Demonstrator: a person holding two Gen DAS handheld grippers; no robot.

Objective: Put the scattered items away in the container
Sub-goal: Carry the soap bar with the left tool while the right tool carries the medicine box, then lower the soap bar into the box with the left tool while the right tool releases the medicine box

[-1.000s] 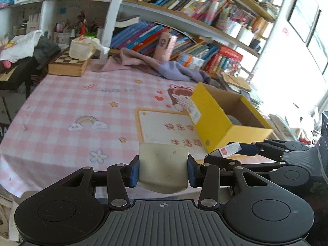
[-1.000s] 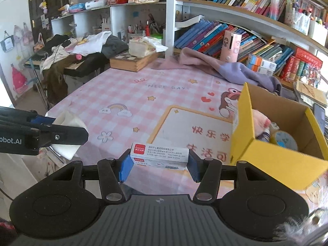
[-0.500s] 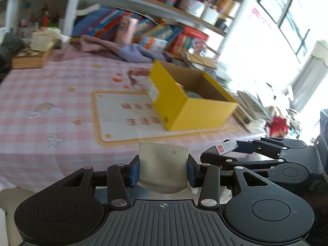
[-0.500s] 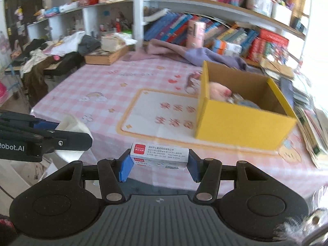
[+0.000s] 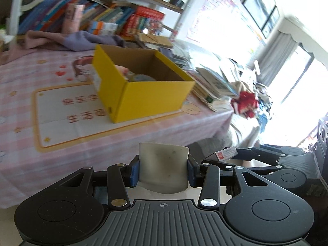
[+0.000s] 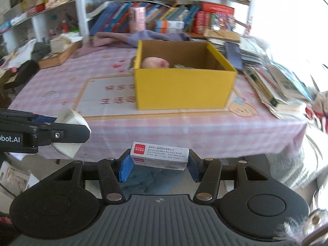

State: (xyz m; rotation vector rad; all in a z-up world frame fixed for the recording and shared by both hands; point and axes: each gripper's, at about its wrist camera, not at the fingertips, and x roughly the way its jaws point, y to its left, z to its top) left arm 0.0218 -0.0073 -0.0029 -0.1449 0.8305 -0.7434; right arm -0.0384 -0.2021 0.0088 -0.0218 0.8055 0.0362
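I have swung round to face the yellow box (image 6: 184,86) squarely; my left gripper (image 5: 163,170) clamps a white cup (image 5: 163,168), my right gripper (image 6: 159,164) a small carton (image 6: 159,154), both ready to drop in.

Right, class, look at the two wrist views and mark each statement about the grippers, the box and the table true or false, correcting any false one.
1. The left gripper is clamped on a whitish curved piece. True.
2. The right gripper is empty. False: it holds a small white box with a red Comix label.
3. The yellow box stands open on the pink checked tablecloth. True.
4. The yellow box is empty. False: a pink item and other things lie inside.
5. Both held items are already inside the yellow box. False: both are short of the table's near edge.
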